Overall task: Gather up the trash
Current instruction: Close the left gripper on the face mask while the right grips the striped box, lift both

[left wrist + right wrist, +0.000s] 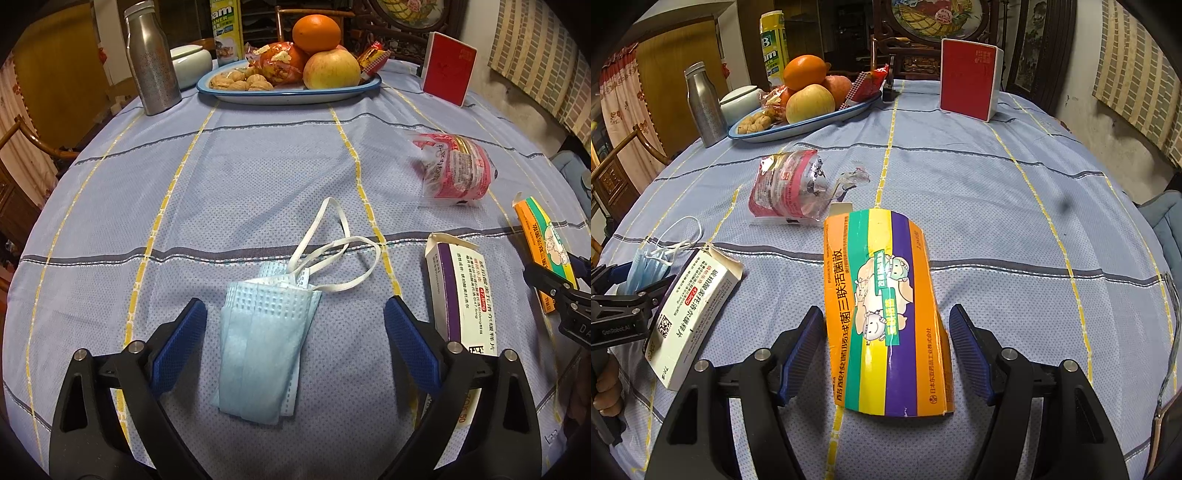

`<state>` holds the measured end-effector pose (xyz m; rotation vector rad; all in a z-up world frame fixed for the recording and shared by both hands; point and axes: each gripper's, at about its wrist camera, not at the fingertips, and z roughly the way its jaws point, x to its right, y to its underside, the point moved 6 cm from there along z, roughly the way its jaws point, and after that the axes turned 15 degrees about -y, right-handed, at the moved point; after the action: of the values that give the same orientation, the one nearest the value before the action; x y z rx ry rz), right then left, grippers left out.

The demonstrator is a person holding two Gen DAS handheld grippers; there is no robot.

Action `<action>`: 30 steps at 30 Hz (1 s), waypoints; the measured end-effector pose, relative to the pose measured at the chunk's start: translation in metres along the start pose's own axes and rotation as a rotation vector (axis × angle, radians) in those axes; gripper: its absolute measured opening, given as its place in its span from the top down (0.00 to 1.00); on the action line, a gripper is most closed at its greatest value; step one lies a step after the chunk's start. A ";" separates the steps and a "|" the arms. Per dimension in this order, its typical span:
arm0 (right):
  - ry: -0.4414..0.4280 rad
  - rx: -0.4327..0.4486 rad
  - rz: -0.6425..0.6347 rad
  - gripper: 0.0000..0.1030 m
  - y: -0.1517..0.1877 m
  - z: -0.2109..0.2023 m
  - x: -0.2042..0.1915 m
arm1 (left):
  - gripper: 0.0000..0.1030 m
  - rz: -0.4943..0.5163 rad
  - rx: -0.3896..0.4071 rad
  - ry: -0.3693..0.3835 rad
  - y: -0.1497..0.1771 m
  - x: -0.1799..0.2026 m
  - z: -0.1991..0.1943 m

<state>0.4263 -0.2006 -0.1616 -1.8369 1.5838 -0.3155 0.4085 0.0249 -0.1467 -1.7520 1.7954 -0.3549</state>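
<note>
Left gripper (295,325): jaws wide apart, straddling the folded light-blue face mask with white ear loops (264,339). Pads clear of it on both sides, nothing gripped. Mask lies flat on the desk's blue checked cloth with yellow and grey lines (240,177).

Right gripper (886,332): jaws partly open around the flattened orange, green, yellow and purple striped cardboard box (886,314). Left pad looks at or just beside the box edge, right pad stands clear; box rests on the cloth, not lifted.

Between the two: white and purple medicine carton with an open flap (461,291), lying just right of the left gripper. Crumpled pink and clear plastic wrapper (786,188) sits farther out, beyond the carton.

Far edge of desk: blue-rimmed oval tray (288,96) with an orange, apples and walnuts, a silver metal bottle (149,59) to its left, a red upright box (448,68) to its right.

A hand (605,387) holds the left gripper's handle, at the left edge of the right wrist view.
</note>
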 end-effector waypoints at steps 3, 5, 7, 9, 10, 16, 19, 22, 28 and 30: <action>0.000 0.000 0.000 0.32 0.000 0.000 0.001 | 0.21 -0.001 0.007 0.003 -0.003 -0.003 -0.002; -0.001 0.001 0.001 0.33 0.000 0.000 0.001 | 0.33 -0.009 0.008 0.018 -0.005 -0.007 -0.003; -0.001 0.003 0.005 0.34 0.000 -0.001 0.003 | 0.43 -0.033 0.003 0.053 -0.007 -0.012 -0.004; -0.002 0.008 0.011 0.36 0.000 -0.003 0.005 | 0.51 -0.053 -0.002 0.087 -0.009 -0.016 -0.005; -0.002 0.010 0.014 0.37 0.000 -0.003 0.005 | 0.54 -0.065 -0.001 0.100 -0.009 -0.019 -0.007; -0.007 0.011 0.019 0.38 0.000 -0.004 0.006 | 0.56 -0.069 0.007 0.112 -0.011 -0.023 -0.011; -0.005 0.009 0.016 0.38 0.000 -0.004 0.006 | 0.55 -0.071 -0.016 0.150 -0.007 -0.024 -0.013; -0.005 0.007 0.013 0.38 0.000 -0.004 0.005 | 0.54 -0.083 -0.007 0.172 -0.002 -0.030 -0.019; -0.005 0.008 0.014 0.38 0.000 -0.004 0.006 | 0.53 -0.082 -0.028 0.161 0.011 -0.038 -0.017; -0.006 0.010 0.016 0.40 0.000 -0.004 0.006 | 0.54 -0.075 -0.023 0.158 0.010 -0.036 -0.016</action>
<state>0.4251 -0.2080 -0.1602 -1.8151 1.5886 -0.3099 0.3889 0.0573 -0.1319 -1.8567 1.8520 -0.5182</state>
